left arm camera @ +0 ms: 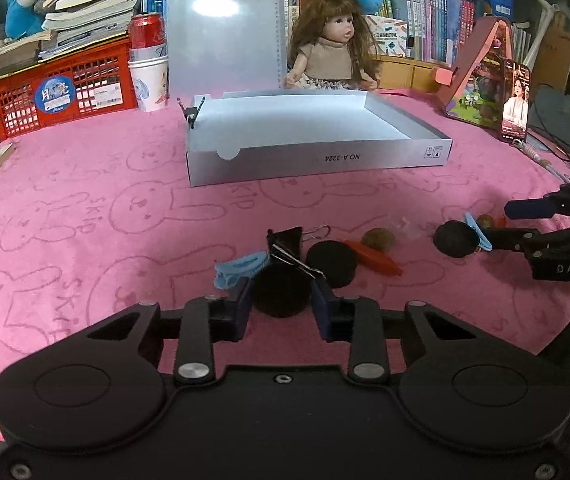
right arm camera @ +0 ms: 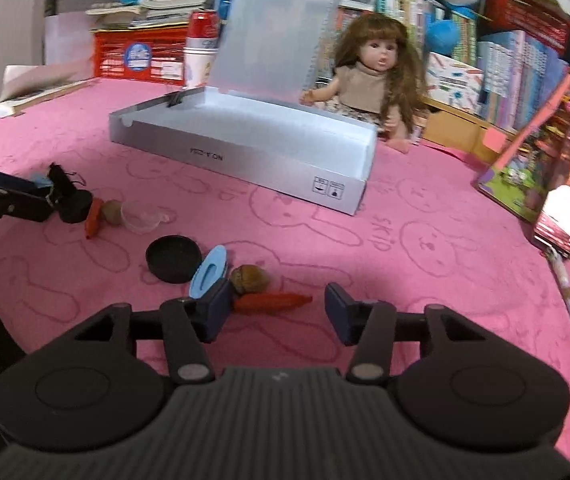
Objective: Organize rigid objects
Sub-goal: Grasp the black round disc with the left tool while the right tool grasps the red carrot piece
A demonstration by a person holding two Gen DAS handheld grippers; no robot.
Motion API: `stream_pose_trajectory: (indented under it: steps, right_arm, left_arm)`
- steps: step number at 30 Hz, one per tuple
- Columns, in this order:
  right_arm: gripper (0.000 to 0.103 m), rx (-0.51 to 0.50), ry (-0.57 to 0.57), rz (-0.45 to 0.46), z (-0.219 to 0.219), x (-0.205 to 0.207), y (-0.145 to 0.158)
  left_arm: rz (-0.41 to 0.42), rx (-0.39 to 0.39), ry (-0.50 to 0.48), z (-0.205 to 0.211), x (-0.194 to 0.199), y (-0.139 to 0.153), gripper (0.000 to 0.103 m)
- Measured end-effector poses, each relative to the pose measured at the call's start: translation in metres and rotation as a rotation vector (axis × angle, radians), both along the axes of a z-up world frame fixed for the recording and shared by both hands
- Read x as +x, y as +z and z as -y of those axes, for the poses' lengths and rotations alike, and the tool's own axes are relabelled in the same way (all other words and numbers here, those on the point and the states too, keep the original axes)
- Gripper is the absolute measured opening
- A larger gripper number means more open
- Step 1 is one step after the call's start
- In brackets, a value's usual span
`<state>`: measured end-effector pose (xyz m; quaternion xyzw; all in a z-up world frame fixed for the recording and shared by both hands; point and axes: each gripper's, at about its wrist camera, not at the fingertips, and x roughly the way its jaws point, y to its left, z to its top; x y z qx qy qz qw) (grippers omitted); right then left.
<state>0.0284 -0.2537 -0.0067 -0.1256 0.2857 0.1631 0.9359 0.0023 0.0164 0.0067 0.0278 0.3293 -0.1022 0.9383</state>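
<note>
My left gripper (left arm camera: 283, 308) is shut on a black round cap (left arm camera: 281, 294) that rests on the pink towel. Just beyond it lie a black binder clip (left arm camera: 285, 242), a blue clip (left arm camera: 237, 268), a second black cap (left arm camera: 331, 262), an orange carrot-shaped piece (left arm camera: 373, 260) and a walnut (left arm camera: 379, 239). My right gripper (right arm camera: 279, 312) stands open over another orange piece (right arm camera: 273, 302), with its pads apart from it. A walnut (right arm camera: 249, 278) and a blue oval lid (right arm camera: 209, 272) sit by its left finger, a third black cap (right arm camera: 173, 258) further left. A small clear cup (right arm camera: 141, 216) lies behind.
An open grey box (left arm camera: 317, 158) with its clear lid (left arm camera: 225, 28) raised stands mid-table. Behind it sit a doll (left arm camera: 333, 52), a red crate (left arm camera: 65, 88), a can on paper cups (left arm camera: 147, 64) and books. A phone (left arm camera: 516, 100) leans at the right.
</note>
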Motion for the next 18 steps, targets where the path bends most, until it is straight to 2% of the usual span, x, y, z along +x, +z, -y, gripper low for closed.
stream_pose_trajectory:
  steps: [8, 10, 15, 18]
  right_arm:
    - [0.064, 0.109, -0.002, -0.025, 0.014, 0.004, -0.003]
    - [0.05, 0.12, -0.011, -0.017, 0.014, 0.002, -0.004]
    - [0.049, 0.165, -0.059, -0.026, 0.013, 0.001, -0.001]
    - [0.049, 0.156, -0.076, -0.018, 0.011, 0.0, 0.002]
  left_arm:
    - [0.032, 0.027, -0.019, 0.005, 0.004, -0.004, 0.033]
    - [0.036, 0.031, -0.025, 0.006, 0.005, -0.004, 0.033]
    - [0.035, 0.007, 0.002, 0.005, 0.005, -0.003, 0.031]
    - [0.048, 0.004, 0.004, 0.004, 0.002, 0.002, 0.031]
